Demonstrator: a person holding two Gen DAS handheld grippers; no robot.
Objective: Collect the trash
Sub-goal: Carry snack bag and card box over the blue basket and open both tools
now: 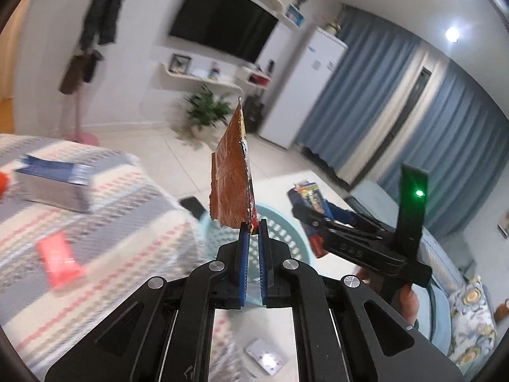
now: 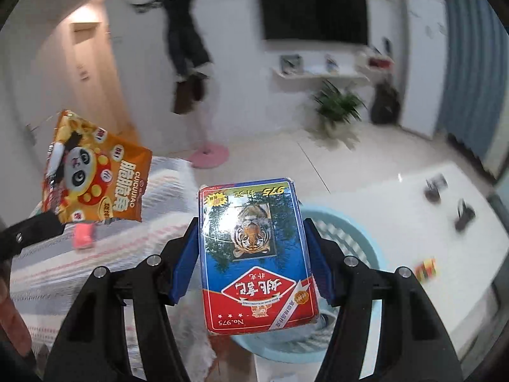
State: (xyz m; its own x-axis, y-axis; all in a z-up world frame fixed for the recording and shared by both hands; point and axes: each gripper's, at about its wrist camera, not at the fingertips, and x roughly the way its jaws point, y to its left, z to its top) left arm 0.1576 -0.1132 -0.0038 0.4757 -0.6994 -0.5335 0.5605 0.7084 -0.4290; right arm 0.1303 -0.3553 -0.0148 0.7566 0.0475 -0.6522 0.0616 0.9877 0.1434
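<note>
Trash is held in both tongs. The left tongs are clenched on one orange snack bag, pinched by its lower edge between the blue pads so that it stands up edge-on above the tips; in the right view the same bag shows its panda face, up and to the left of the right tongs. The right tongs grasp one card box, blue and red with a tiger on it, their pads pressed to its two long sides and the box lying back toward the camera. In the left view the right tongs hang just to the right, box end-on.

One pale blue basket sits below and just beyond both pairs of tips. Left of the left tongs lies a striped cover bearing one red packet and one blue-topped box. One loose card pack lies under the left tongs. Right of the right tongs, two dark blurred things and one coloured cube rest on a white surface.
</note>
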